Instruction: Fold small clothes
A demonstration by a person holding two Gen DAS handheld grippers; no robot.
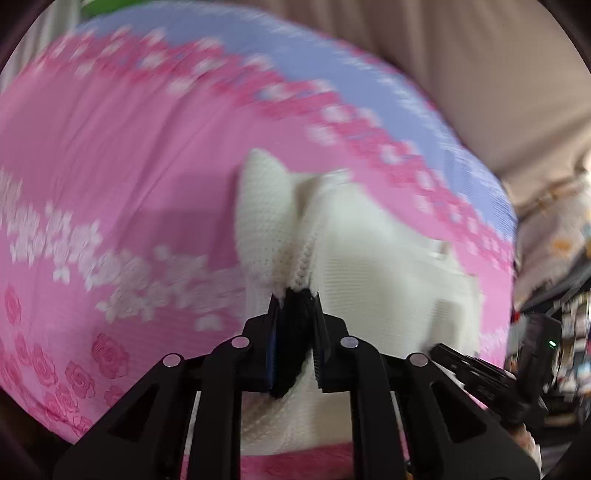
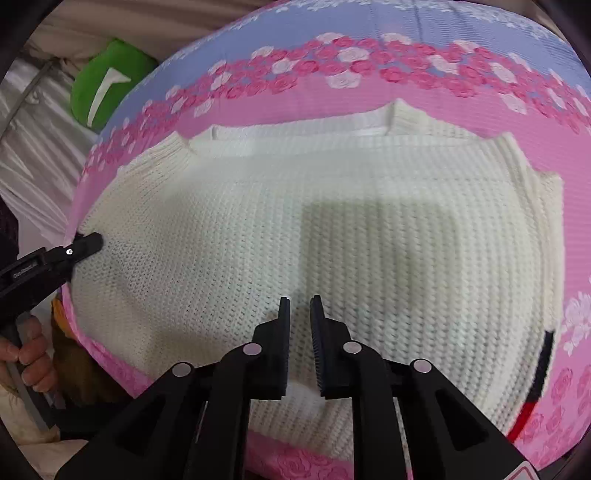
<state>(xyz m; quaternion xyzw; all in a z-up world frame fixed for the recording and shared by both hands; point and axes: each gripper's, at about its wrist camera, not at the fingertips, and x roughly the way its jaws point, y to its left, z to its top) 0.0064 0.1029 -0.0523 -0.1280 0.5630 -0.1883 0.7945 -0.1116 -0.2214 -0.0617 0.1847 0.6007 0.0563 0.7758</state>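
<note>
Motion blurs the floral bedsheet (image 1: 147,155) in the left view; the cream sweater's (image 1: 369,258) far edge smears.

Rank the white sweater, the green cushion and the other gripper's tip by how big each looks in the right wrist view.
1. White sweater, by far the largest.
2. Green cushion, partly hidden behind the bedspread.
3. Left gripper tip at the sweater's edge, smallest; only its end shows.

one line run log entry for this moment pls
step: folding sweater | left gripper: shut on sweater edge | right gripper: open, over sweater middle | surface: pink flowered bedspread
</note>
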